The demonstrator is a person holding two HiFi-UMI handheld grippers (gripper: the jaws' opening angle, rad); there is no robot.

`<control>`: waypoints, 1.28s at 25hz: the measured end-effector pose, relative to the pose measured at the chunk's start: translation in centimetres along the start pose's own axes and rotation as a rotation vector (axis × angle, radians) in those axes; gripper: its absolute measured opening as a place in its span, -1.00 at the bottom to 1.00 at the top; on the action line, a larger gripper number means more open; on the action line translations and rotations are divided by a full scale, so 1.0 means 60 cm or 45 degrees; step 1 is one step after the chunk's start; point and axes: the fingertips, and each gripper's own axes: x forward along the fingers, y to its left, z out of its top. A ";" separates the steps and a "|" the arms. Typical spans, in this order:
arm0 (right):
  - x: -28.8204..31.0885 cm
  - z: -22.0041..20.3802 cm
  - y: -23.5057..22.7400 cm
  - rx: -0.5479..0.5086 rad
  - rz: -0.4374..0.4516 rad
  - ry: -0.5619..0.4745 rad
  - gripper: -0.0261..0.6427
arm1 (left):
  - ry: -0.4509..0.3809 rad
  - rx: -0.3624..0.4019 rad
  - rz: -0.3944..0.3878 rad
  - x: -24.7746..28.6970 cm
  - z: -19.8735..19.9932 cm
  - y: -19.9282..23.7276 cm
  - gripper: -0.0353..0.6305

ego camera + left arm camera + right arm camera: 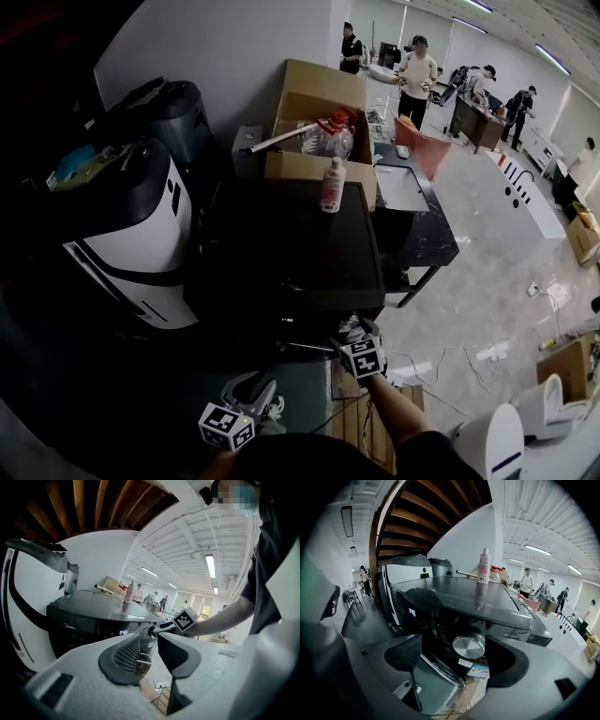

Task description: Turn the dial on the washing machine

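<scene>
The black washing machine fills the middle of the head view. Its round silver dial sits on the front panel, between the spread jaws of my right gripper and nearer the right-hand jaw. The jaws stand apart from the dial and hold nothing. From above, the right gripper is at the washer's front right corner. My left gripper hangs lower and to the left, away from the machine. Its jaws stand slightly apart with nothing between them. The left gripper view also shows the right gripper's marker cube by the panel.
A white bottle stands on the washer's lid near the back. Cardboard boxes sit behind it. A white appliance stands close on the left, a black table on the right. A wooden pallet lies below. People stand far back.
</scene>
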 end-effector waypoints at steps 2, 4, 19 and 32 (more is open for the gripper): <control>0.008 -0.003 0.000 -0.002 0.009 0.019 0.29 | -0.001 -0.001 0.008 -0.002 0.002 0.004 -0.57; 0.013 -0.006 0.001 -0.007 0.017 0.033 0.29 | 0.001 -0.003 0.011 -0.002 0.003 0.006 -0.57; 0.037 -0.023 -0.017 0.158 0.014 0.061 0.34 | 0.023 -0.009 0.020 0.008 0.004 0.024 -0.57; 0.050 -0.038 -0.022 0.279 0.057 0.079 0.34 | 0.029 -0.016 0.024 0.015 0.004 0.026 -0.57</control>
